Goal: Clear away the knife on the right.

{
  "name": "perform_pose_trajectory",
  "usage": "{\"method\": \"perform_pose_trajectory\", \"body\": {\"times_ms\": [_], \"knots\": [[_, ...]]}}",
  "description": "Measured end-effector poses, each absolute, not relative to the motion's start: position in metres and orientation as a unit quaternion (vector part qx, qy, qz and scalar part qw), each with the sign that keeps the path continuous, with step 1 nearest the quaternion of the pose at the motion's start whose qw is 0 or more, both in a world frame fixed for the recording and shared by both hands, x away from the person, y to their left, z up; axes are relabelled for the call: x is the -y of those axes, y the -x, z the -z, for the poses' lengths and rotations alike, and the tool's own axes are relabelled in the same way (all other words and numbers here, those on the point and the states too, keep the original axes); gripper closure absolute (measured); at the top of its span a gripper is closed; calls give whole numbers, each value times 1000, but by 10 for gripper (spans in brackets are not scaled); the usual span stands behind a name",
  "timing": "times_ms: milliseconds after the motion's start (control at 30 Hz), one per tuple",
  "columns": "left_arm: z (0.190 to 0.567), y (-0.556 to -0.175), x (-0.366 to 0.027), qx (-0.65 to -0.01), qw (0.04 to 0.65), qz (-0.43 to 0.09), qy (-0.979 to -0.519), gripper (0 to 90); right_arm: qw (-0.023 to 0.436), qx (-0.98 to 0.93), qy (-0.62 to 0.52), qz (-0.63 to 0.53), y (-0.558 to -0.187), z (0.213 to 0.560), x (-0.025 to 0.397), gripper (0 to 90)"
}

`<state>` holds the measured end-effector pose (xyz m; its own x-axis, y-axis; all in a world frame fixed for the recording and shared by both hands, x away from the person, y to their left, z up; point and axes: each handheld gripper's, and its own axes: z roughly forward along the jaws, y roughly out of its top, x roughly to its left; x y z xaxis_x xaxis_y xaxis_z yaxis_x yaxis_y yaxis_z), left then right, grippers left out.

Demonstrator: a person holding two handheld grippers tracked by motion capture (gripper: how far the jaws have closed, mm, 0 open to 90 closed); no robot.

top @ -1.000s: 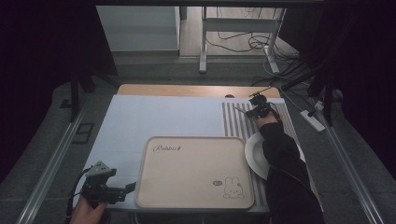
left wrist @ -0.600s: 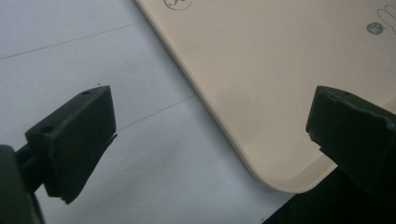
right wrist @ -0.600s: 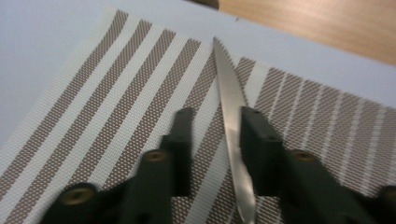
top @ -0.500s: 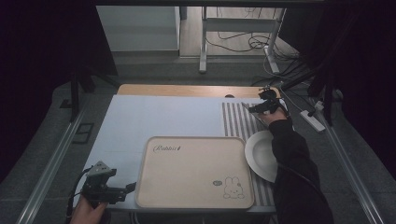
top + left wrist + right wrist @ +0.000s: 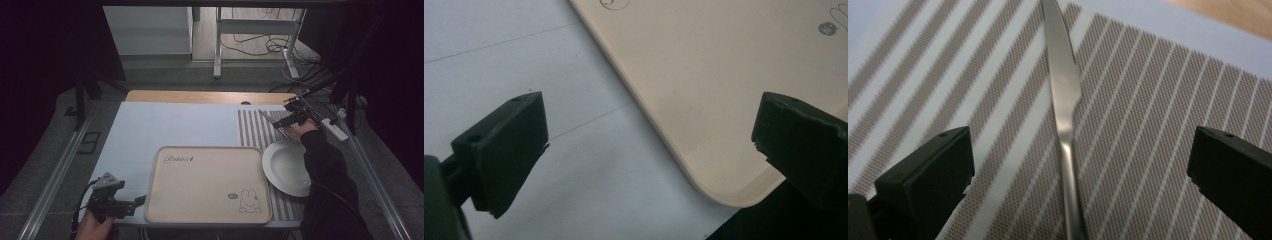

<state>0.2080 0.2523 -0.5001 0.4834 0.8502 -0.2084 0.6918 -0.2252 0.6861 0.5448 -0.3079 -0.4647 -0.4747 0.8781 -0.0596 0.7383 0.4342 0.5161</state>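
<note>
the right tongs hang spread wide over a knife that lies flat on the striped mat; in the high view the knife sits at the right of the frame, above the white plate, with the right tongs just beside it. in the right gripper view the blade runs up the middle of the frame between the two jaws, so the line-up looks good. the step in hand seems to be picking up the knife: lower straight down, keep the narrow neck centred, and close across its width, since a flat thin piece can slip or tip if caught off centre. the left tongs are also spread, holding nothing, at the lower left of the high view just by the corner of the beige tray on the counter
</note>
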Motion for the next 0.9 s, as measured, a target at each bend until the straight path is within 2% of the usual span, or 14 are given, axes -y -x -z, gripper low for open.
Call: {"method": "perform_pose_trajectory", "body": {"times_ms": [167, 367, 533, 600, 800, 900], "knots": [[500, -208, -252, -496, 374, -106, -776, 26, 155, -829, -497, -204, -540, 474, 322, 0], [500, -209, -252, -497, 374, -105, -776, 26, 147, -832, -501, -188, -539, 491, 330, 95], [500, -209, -252, -497, 374, -105, -776, 26, 135, -838, -497, -181, -540, 497, 332, 261], [500, -209, -252, -497, 374, -105, -776, 26, 129, -847, -483, -180, -540, 493, 331, 441], [500, -208, -252, -496, 373, -106, -777, 27, 105, -877, -440, -162, -541, 488, 320, 798], [500, -208, -252, -496, 373, -106, -777, 27, 103, -875, -444, -161, -542, 488, 320, 801]]}}
